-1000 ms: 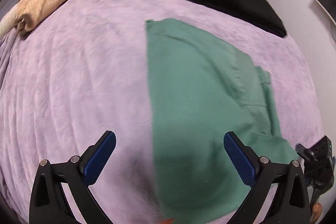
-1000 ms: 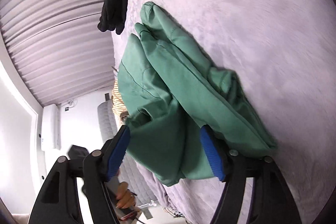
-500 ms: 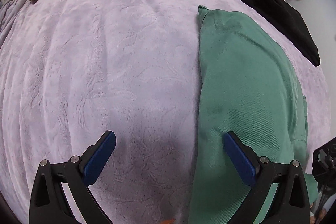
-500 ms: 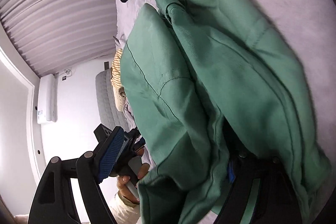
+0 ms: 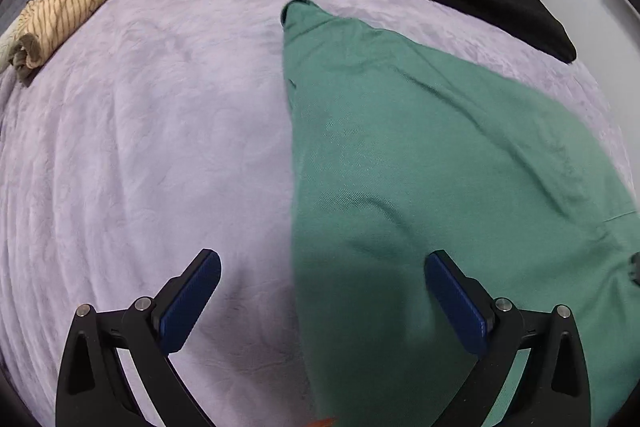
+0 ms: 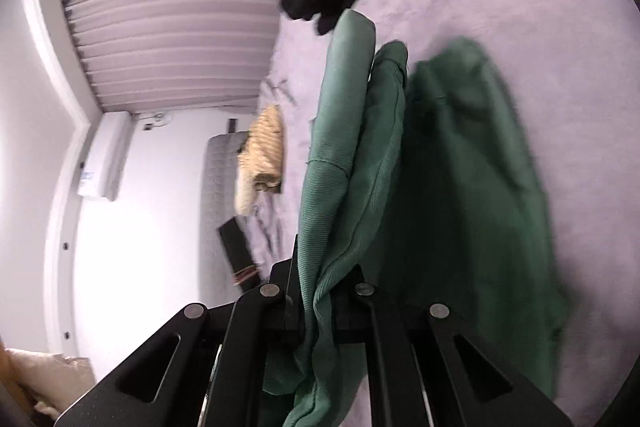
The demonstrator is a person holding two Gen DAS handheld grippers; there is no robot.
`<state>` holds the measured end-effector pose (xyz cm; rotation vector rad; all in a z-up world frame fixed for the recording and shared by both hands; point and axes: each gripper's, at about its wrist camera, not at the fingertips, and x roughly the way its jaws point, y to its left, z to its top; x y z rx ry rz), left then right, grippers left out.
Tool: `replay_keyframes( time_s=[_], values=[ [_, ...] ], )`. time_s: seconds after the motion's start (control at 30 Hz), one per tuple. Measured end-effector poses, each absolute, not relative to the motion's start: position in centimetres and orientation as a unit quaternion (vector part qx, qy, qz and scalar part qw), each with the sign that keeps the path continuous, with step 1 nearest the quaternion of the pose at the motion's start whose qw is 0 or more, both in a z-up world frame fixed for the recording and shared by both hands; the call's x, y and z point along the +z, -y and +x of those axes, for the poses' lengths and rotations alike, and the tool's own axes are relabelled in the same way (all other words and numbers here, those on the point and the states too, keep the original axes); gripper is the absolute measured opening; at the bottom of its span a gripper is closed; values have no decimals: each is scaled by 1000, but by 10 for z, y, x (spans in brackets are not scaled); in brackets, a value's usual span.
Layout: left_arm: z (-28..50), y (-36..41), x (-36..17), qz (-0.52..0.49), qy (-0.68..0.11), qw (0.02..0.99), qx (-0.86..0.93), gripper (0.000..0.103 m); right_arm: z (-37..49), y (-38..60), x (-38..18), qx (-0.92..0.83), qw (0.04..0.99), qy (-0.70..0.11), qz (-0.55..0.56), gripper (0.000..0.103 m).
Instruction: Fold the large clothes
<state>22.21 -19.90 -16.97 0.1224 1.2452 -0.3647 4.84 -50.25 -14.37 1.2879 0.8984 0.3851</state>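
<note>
green garment [image 5: 420,167] on purple bed [image 5: 140,147], long axis running away from cams. right gripper [image 6: 320,311] closing, pinched on near hem, lifting it. left gripper [image 5: 322,297] wide apart, empty, w/ garment's left edge btwn fingers, so it's nearer free corner

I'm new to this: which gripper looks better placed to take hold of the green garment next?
Left: the left gripper hangs open over the green garment; the right gripper is closing on it.
</note>
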Motion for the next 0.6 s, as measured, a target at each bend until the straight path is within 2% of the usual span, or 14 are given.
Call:
replay_keyframes(
  time_s=[0.1, 0.23, 0.37, 0.43, 0.5, 0.6],
  values=[
    [223, 201, -183, 23, -601, 779, -176, 103, 34, 519, -198, 94, 666, -455, 583, 8],
    [220, 202, -180, 37, -606, 773, -183, 103, 6, 520, -225, 71, 639, -439, 628, 9],
    [211, 189, -164, 49, -606, 773, -181, 103, 7, 515, -201, 67, 656, -462, 593, 21],
    [201, 179, -154, 44, -608, 769, -189, 103, 3, 522, -186, 62, 670, -472, 570, 45],
    [189, 174, -148, 40, -612, 764, -199, 103, -5, 528, -169, 65, 682, -467, 559, 61],
    [164, 172, -148, 45, -623, 752, -213, 103, -18, 532, -150, 66, 697, -459, 547, 62]
  ],
)
